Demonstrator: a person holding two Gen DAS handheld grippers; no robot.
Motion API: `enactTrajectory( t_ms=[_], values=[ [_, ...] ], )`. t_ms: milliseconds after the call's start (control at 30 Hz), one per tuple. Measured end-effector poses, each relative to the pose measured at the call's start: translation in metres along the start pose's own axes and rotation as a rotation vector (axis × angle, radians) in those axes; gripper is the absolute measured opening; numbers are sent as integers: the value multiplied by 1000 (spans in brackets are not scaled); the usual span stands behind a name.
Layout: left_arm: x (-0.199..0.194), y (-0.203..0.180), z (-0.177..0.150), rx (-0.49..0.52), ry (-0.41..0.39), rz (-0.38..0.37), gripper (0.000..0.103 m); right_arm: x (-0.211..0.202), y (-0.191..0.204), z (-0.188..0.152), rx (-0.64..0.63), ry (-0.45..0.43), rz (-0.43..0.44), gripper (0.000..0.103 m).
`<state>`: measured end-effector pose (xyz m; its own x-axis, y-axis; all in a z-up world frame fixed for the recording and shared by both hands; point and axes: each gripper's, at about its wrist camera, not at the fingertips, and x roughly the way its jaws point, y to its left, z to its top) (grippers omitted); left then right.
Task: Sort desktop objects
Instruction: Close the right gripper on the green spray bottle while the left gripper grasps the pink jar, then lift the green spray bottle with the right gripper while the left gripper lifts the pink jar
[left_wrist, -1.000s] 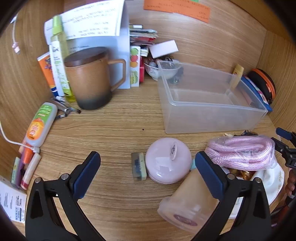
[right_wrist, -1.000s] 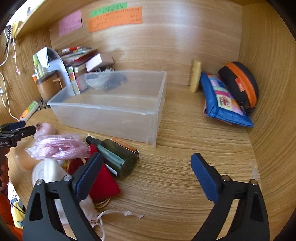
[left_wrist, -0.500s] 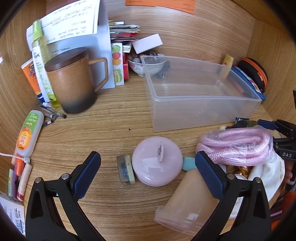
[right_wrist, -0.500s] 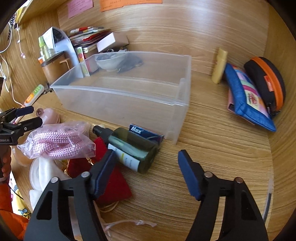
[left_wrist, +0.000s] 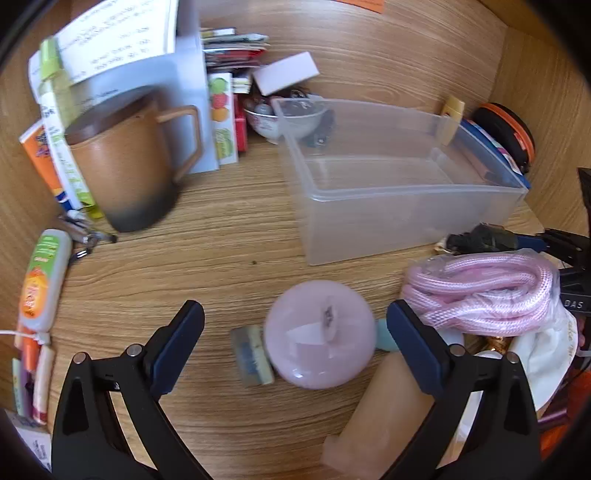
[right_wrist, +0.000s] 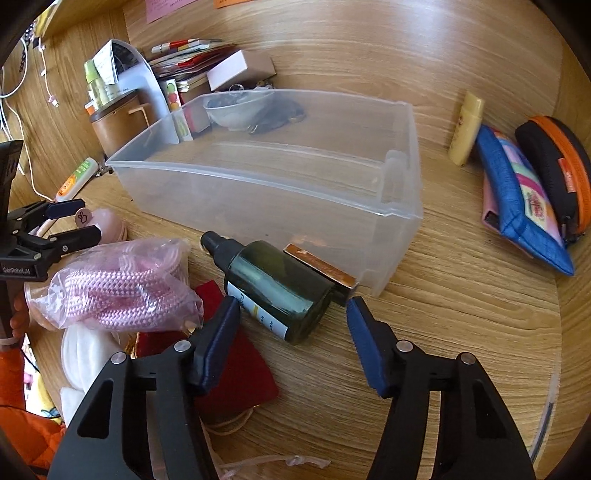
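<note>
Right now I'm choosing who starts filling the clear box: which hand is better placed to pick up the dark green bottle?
Right. The right tool already brackets the dark green bottle; the left tool is over the pink round case.

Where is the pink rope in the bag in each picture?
Left wrist view: the pink rope lies at the right, just beyond the right jaw, on a pile of things.
Right wrist view: the pink rope lies at the left, next to the dark green bottle.
Shared landmark: the clear plastic box stands just behind the rope in both.
</note>
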<state>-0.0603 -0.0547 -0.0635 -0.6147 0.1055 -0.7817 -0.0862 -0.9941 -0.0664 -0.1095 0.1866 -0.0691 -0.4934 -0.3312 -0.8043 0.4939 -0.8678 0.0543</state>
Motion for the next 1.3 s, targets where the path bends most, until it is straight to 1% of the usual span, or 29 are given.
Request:
enactTrajectory(
  t_ms=[133,200,267,300,333,433,600,667,700,800,867,933,1067,1133,1300],
  values=[
    [5,-3,5,15,2,-10,101,10,-2,4,23,33,43,56],
    [7,-3,7,15,4,-14,100,13,0,5,24,38,49,56],
    [9,-1,7,11,9,-19,92,13,1,5,27,35,54,56],
    [11,1,8,7,26,-26,82,12,2,6,26,32,55,57],
    [13,3,8,4,37,-39,77,13,4,7,22,31,55,57],
    [15,7,6,-13,49,-56,77,12,6,9,19,27,59,57],
    [16,7,4,-14,44,-74,77,12,9,11,14,18,75,56],
    [17,8,5,-20,45,-86,75,12,13,12,4,7,78,50],
    [18,9,5,-27,48,-98,72,11,16,11,-7,2,87,45],
    [20,12,6,-43,53,-123,64,9,22,11,-23,-9,71,43],
    [20,13,6,-48,51,-123,63,6,22,11,-25,-17,68,40],
    [19,14,6,-53,49,-121,63,4,19,10,-16,-19,76,33],
    [19,18,6,-72,44,-105,63,-1,16,5,-12,-16,65,23],
    [19,21,7,-87,39,-107,62,-2,15,3,-14,-9,51,23],
    [10,27,8,-109,12,-114,62,-8,10,3,29,2,59,24]
  ],
)
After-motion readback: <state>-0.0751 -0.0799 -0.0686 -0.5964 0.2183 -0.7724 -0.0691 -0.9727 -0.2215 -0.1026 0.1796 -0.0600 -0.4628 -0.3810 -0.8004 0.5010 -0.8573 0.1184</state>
